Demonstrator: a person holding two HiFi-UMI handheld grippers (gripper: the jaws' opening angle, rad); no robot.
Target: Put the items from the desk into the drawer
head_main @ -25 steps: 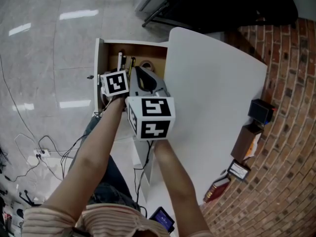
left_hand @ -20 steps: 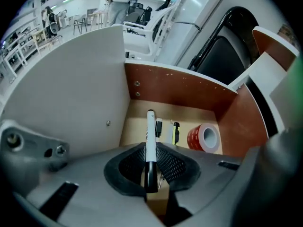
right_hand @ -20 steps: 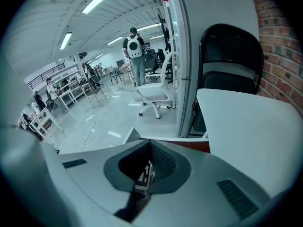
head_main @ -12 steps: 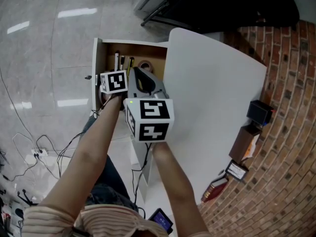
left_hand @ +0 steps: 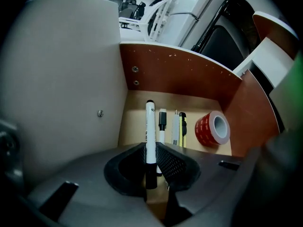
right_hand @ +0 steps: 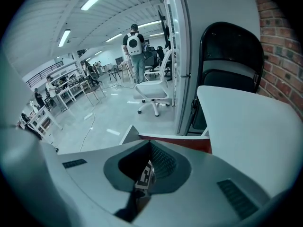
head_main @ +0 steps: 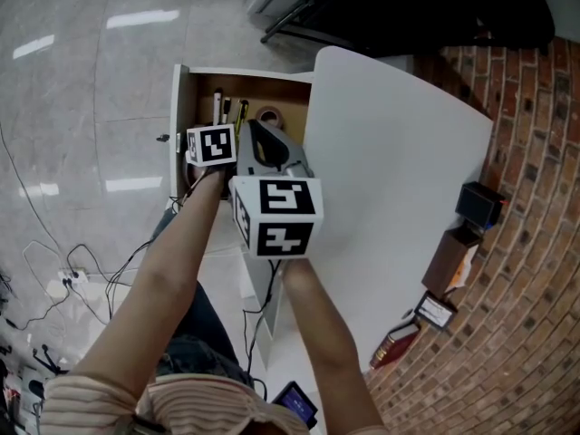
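The open wooden drawer (head_main: pixel 281 91) sticks out from the white desk (head_main: pixel 390 152). My left gripper (left_hand: pixel 150 149) is shut on a white marker with a black cap (left_hand: pixel 150 126), which points steeply down over the drawer floor (left_hand: pixel 135 126) at its left side. Lying in the drawer are a second marker (left_hand: pixel 162 123), a pen (left_hand: pixel 175 126), a yellow utility knife (left_hand: pixel 182 129) and a red tape roll (left_hand: pixel 212 128). In the head view the left gripper's marker cube (head_main: pixel 211 145) hides its jaws. My right gripper (right_hand: pixel 149 146) hovers just behind, shut and holding nothing.
A black chair (right_hand: pixel 232 56) stands at the desk's far end. A black box (head_main: pixel 478 205), a brown box (head_main: pixel 450 259) and books (head_main: pixel 399 347) sit along the brick wall. Cables (head_main: pixel 82 279) lie on the floor at left. People and a white office chair (right_hand: pixel 154 91) are far off.
The left gripper has sunk a little lower into the drawer with the marker still in its jaws. The right gripper has stayed where it was.
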